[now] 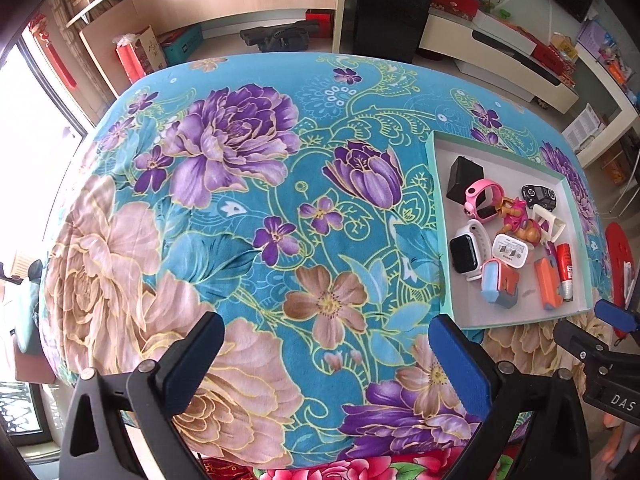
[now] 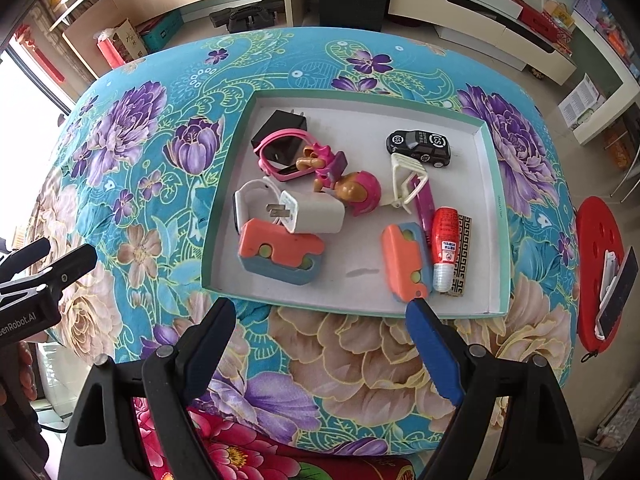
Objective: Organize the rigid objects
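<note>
A shallow teal-edged tray (image 2: 494,208) sits on the flowered tablecloth and holds several small items: a black toy car (image 2: 420,147), a pink watch (image 2: 280,152), a pink toy figure (image 2: 352,188), a white charger (image 2: 316,214), two orange-blue blocks (image 2: 280,252), a red glue bottle (image 2: 446,248). The tray also shows in the left wrist view (image 1: 436,216), at the right. My right gripper (image 2: 320,312) is open and empty, just before the tray's near edge. My left gripper (image 1: 326,324) is open and empty over bare cloth, left of the tray.
The round table (image 1: 240,200) drops off at its edges on all sides. A red stool (image 2: 596,264) stands to the right of the table. Shelves and a low TV cabinet (image 2: 480,12) line the far wall.
</note>
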A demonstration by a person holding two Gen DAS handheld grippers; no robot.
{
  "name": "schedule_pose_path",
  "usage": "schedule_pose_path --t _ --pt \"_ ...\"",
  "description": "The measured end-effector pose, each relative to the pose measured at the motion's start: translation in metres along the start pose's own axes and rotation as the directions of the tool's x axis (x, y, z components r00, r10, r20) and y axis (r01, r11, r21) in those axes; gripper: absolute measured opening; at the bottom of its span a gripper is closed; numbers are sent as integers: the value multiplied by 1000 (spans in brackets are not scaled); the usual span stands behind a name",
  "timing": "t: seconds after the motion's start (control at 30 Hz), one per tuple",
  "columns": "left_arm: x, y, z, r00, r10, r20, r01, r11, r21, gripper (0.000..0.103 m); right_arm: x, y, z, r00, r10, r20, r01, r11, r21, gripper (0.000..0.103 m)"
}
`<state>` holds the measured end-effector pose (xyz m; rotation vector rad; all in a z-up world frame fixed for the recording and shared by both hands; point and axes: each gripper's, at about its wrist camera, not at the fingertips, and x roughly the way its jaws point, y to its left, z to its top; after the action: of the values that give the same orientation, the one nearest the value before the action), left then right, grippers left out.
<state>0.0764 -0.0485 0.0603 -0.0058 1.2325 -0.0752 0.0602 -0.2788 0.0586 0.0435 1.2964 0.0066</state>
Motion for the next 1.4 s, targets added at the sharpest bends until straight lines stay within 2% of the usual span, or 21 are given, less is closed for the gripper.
schedule_pose_path --t 0.3,0.7,0.8,0.97,1.4 --pt "-7 16 -35 999 -17 31 18 1000 -12 103 2 20 -30 1000 6 30 -6 1000 19 87" --pt "4 24 -77 998 -32 55 35 998 -46 103 20 34 -72 998 31 55 -34 998 58 87" --pt "9 22 -86 998 -17 61 20 999 -45 103 27 35 -81 998 25 58 -28 998 56 87" --pt "15 16 -96 996 11 84 -9 1000 -30 103 38 37 -92 997 34 69 -39 997 63 87" --pt "36 20 -104 992 23 121 -16 998 -57 103 59 37 -102 991 16 131 -23 998 52 87"
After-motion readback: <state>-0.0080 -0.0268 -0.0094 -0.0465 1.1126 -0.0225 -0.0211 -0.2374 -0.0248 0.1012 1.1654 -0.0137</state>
